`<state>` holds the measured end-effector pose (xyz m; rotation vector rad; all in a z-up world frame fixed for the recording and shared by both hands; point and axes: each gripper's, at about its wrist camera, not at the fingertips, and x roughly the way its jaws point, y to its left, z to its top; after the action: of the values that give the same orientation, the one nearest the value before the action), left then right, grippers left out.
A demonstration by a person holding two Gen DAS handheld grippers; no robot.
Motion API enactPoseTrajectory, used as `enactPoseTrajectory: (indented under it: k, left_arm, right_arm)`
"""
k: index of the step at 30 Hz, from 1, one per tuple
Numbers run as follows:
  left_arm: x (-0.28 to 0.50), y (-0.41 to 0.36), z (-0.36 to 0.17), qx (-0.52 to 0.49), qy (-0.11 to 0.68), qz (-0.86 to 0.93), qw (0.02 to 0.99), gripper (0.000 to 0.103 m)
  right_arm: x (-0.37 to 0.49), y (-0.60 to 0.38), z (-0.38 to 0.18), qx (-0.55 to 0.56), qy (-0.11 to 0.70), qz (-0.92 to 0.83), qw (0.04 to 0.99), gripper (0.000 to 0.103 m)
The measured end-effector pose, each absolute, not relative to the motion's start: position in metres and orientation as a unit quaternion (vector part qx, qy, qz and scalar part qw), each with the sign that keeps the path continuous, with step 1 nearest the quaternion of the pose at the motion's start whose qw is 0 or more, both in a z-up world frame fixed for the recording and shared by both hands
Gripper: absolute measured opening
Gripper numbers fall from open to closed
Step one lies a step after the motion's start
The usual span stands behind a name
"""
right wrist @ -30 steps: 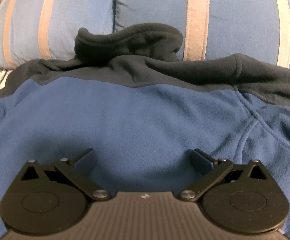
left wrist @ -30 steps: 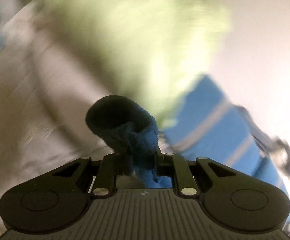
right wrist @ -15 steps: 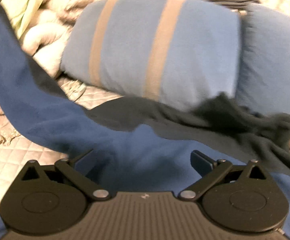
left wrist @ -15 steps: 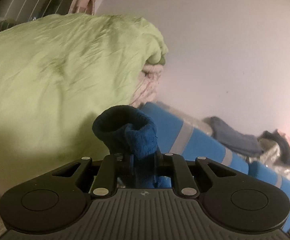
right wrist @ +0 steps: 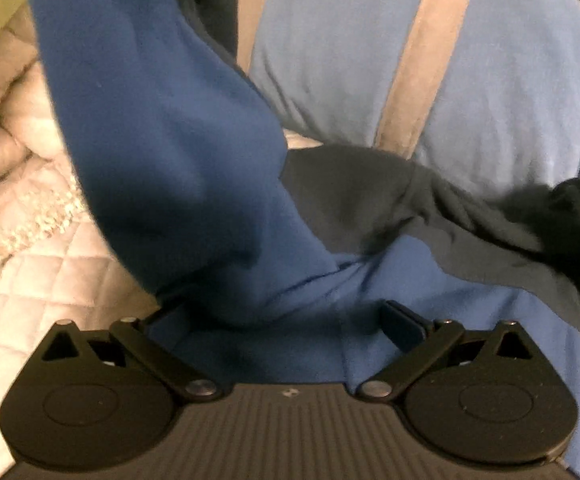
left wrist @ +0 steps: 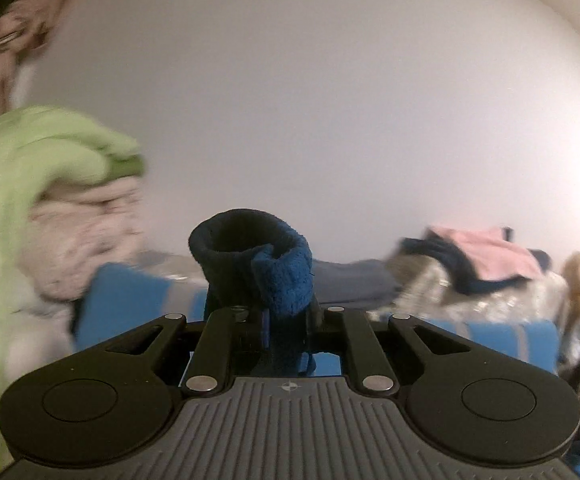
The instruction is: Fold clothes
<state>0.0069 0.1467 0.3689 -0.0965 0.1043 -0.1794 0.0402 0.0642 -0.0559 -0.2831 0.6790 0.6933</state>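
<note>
The left gripper (left wrist: 286, 320) is going higher than before, and the green blanket (left wrist: 30, 184) is sliding off to the side. Its tongs are pinching the cuff (left wrist: 258, 264) of the blue fleece top, holding it up in front of the white wall (left wrist: 330, 100).

In the right view, the sleeve (right wrist: 162, 140) is now hanging much taller. The right gripper (right wrist: 286, 320) is spread wide over the blue fleece top (right wrist: 390, 280), which is lying on the bed against the striped pillow (right wrist: 470, 60). Nothing is folded yet; the folding is only starting.
</note>
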Motion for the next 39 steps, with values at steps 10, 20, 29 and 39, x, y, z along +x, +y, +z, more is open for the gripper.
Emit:
enactPoseTrajectory:
  k: [10, 20, 29, 39]
  left_arm:
    - [0.010, 0.027, 0.335, 0.003, 0.084, -0.191, 0.978, 0.014]
    - [0.012, -0.122, 0.198, 0.050, 0.200, -0.287, 0.936, 0.017]
    - [0.018, -0.150, 0.085, 0.086, 0.341, -0.311, 0.883, 0.060]
    - [0.031, -0.030, 0.112, 0.045, 0.282, -0.207, 0.936, 0.076]
  right_arm:
    - [0.005, -0.132, 0.002, -0.087, 0.364, 0.293, 0.880, 0.103]
    - [-0.034, -0.345, 0.027, 0.023, 0.406, 0.091, 0.909, 0.103]
    - [-0.049, -0.413, 0.015, 0.015, 0.427, 0.034, 0.904, 0.103]
    - [-0.012, -0.404, 0.002, 0.199, 0.458, 0.104, 0.860, 0.103]
